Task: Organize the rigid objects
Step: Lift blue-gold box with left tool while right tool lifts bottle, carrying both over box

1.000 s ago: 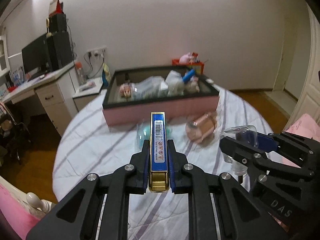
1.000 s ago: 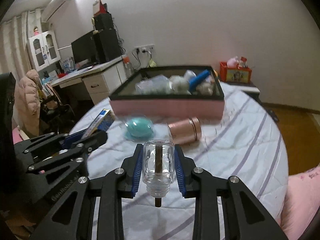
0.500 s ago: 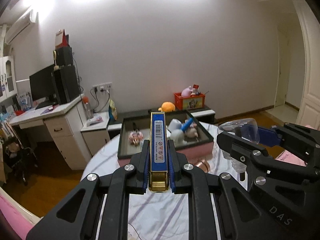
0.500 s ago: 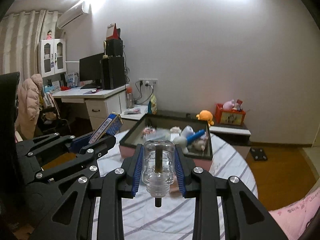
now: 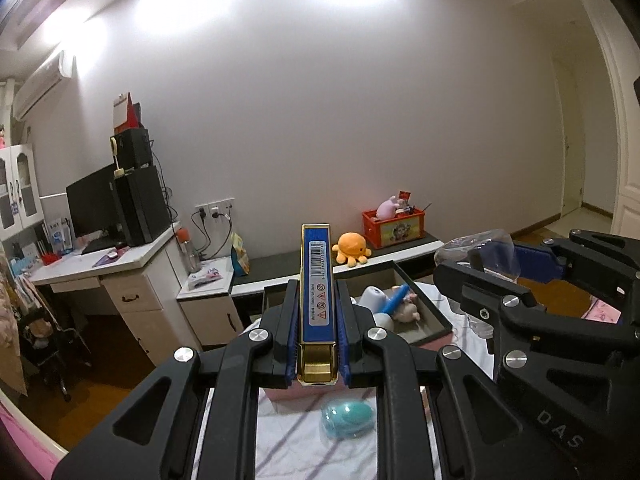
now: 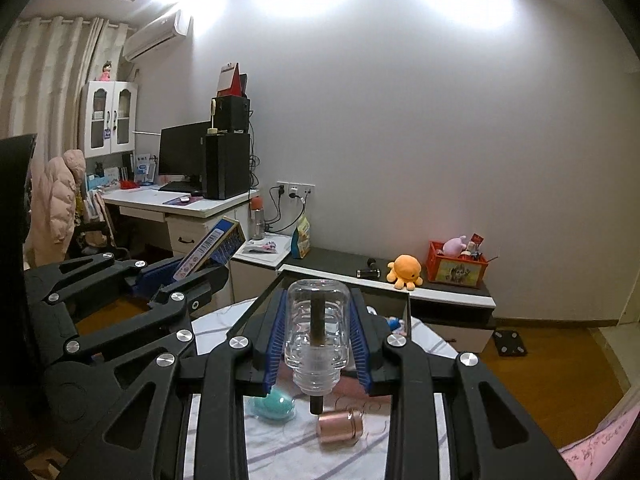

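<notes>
My left gripper (image 5: pixel 317 312) is shut on a long blue and gold box (image 5: pixel 317 284), held up and pointing at the far wall. My right gripper (image 6: pixel 317 320) is shut on a clear glass bottle (image 6: pixel 317 332) with a dark rod inside. Each gripper shows in the other's view: the right (image 5: pixel 520 280) and the left (image 6: pixel 188 268). Below on the striped table lie a teal egg-shaped case (image 5: pixel 348 420) (image 6: pixel 274 406) and a rose-gold can (image 6: pixel 340 426). The pink storage box with a dark rim (image 5: pixel 424 312) (image 6: pixel 260 300) holds several items.
A white desk (image 5: pixel 120 268) with a monitor stands at the left. A low dark shelf (image 6: pixel 440 292) along the wall carries an orange plush and a red crate. A pink coat (image 6: pixel 56 208) hangs on a chair at far left.
Both grippers have risen and tilted upward with their objects still held. The table and pink box have dropped low in both views and more wall shows.
</notes>
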Demonstrator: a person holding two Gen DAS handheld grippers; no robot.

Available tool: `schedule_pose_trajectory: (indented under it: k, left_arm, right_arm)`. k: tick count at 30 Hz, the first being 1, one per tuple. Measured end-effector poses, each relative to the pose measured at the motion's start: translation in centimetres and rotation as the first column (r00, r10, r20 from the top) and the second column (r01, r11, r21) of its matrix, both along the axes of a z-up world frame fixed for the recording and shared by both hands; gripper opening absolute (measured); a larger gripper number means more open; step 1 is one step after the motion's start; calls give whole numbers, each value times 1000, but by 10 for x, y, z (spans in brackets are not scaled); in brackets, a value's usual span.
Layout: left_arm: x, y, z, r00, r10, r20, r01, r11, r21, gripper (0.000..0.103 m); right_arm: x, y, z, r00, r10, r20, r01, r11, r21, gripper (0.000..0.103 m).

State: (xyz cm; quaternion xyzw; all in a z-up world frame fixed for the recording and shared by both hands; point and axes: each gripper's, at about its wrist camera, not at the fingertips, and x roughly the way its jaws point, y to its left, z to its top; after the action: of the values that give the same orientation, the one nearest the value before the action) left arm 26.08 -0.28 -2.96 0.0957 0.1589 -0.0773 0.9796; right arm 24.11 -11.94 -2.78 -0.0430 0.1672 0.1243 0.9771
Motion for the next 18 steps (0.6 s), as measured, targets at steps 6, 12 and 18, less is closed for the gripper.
schedule_pose_trajectory:
  k: [6, 12, 18]
  left_arm:
    - [46, -6, -7, 999, -2, -36, 3, 1000, 17, 15]
    - [107, -12, -23, 995, 0, -104, 4, 999, 40, 15]
    - [173, -12, -54, 979, 2, -204, 8, 999, 46, 15]
  right_arm:
    - [38, 0, -4, 1000, -2, -21, 2, 1000, -18, 31]
    - [92, 6, -12, 998, -8, -64, 3, 998, -66, 31]
    - [158, 12, -37, 988, 9, -154, -23, 996, -91, 31]
